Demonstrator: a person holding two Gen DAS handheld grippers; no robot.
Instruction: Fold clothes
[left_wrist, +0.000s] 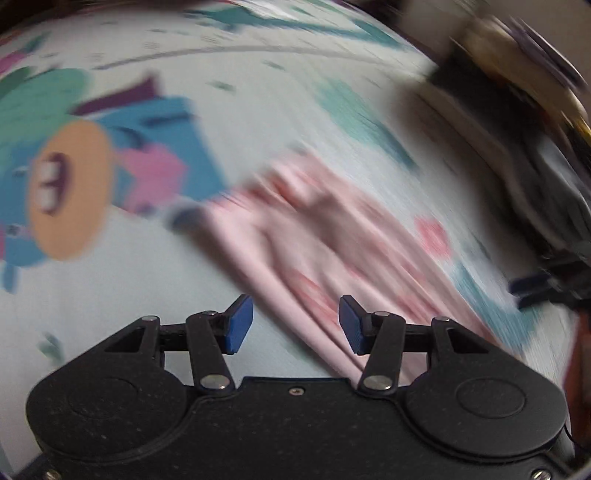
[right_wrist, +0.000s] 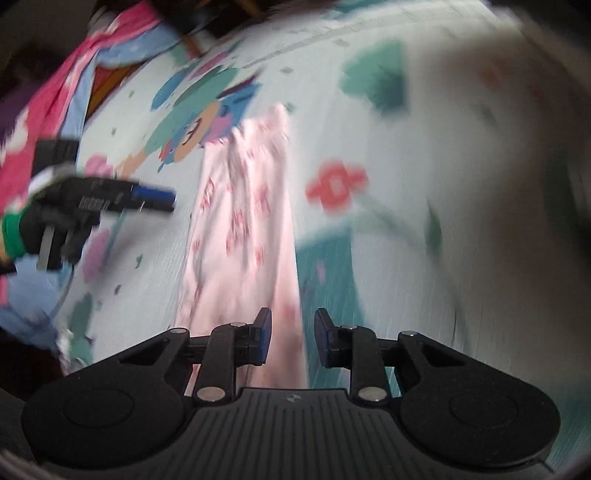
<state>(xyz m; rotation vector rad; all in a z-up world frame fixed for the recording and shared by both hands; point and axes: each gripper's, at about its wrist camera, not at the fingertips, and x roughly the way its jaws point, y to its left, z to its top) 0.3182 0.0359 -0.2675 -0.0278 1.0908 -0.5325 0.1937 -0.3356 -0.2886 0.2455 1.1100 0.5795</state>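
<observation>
I have 2 wrist views, and both are smeared with motion blur, so fine detail is lost. From the left wrist camera, my left gripper (left_wrist: 296, 324) has its 2 blue pads spread apart with clear space between them and nothing pinched; the pink garment (left_wrist: 314, 236) lies on the patterned bedsheet (left_wrist: 258, 103) below and ahead of it, running as a creased strip from the middle of the view down toward the right pad. The cloth passes under the gap and behind the right finger, but I see no pad pressing on it. To the left of the garment the sheet carries a cartoon print (left_wrist: 70, 188) with an orange face on blue and pink shapes. At the right edge a dark blurred part of the other gripper shows. From the right wrist camera, my right gripper (right_wrist: 293, 338) has its pads parted by a narrower gap, also gripping nothing; the garment (right_wrist: 243, 221), pale pink with small red marks, stretches from just under the left pad away up the sheet (right_wrist: 461, 147), its far end reaching the cartoon print (right_wrist: 195, 125). A red flower print (right_wrist: 334, 186) sits on the sheet just right of the garment. The left gripper (right_wrist: 155, 195) appears at the left of this view, held in a dark gloved hand (right_wrist: 44, 225), off to the side of the garment and not touching it. Bright pink and blue fabric (right_wrist: 55, 85) is heaped beyond the sheet's far left edge.
</observation>
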